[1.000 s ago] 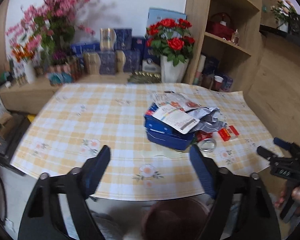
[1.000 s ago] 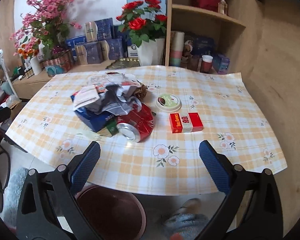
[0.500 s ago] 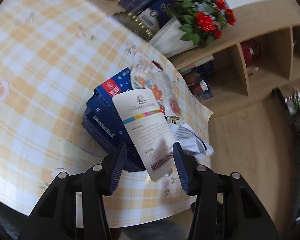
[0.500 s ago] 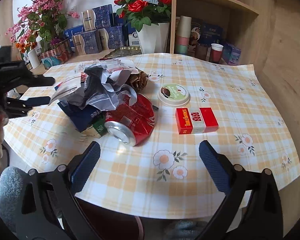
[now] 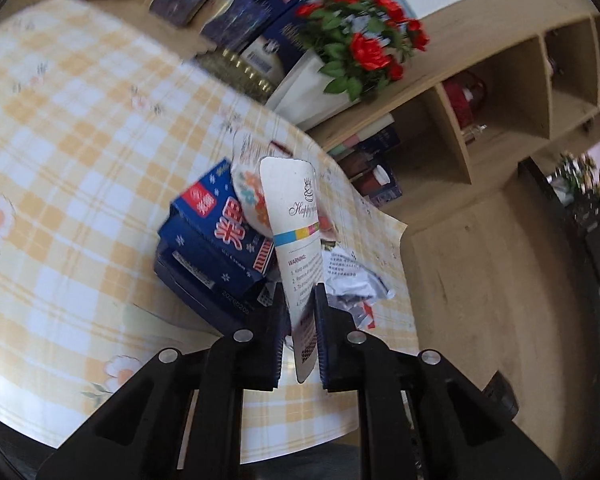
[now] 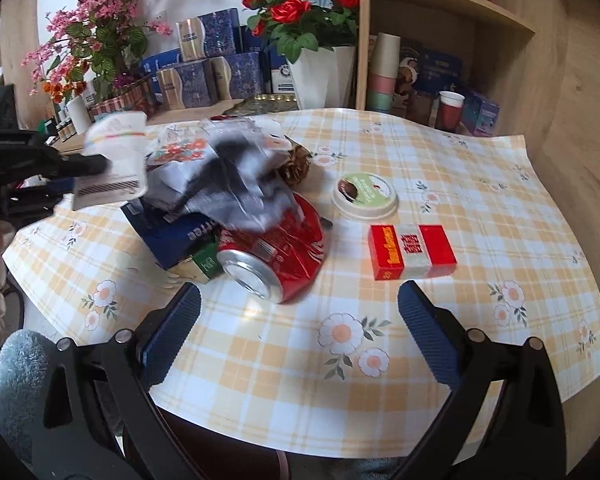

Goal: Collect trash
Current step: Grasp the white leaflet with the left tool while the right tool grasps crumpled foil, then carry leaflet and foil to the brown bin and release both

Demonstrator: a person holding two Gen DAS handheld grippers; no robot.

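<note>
My left gripper (image 5: 300, 300) is shut on a white printed card wrapper (image 5: 296, 232), lifted at the trash pile's edge; the wrapper also shows at left in the right wrist view (image 6: 114, 160). Under it lie a blue box (image 5: 216, 240) and crumpled paper (image 5: 352, 284). In the right wrist view the pile holds crumpled grey paper (image 6: 236, 184), a crushed red can (image 6: 276, 256) and the blue box (image 6: 172, 232). A round lid (image 6: 364, 198) and a red cigarette pack (image 6: 412, 250) lie to the right. My right gripper (image 6: 300, 312) is open and empty at the table's near edge.
The yellow checked tablecloth (image 6: 480, 200) covers the table. A white pot of red roses (image 6: 320, 68), blue boxes (image 6: 204, 76) and pink flowers (image 6: 88, 40) stand behind it. Wooden shelves (image 6: 440, 40) hold cups at the right. A dark bin (image 6: 204, 452) sits below the table edge.
My left gripper swung in over the pile, closed on the white wrapper and lifted its end. My right gripper moved closer to the can and stayed open.
</note>
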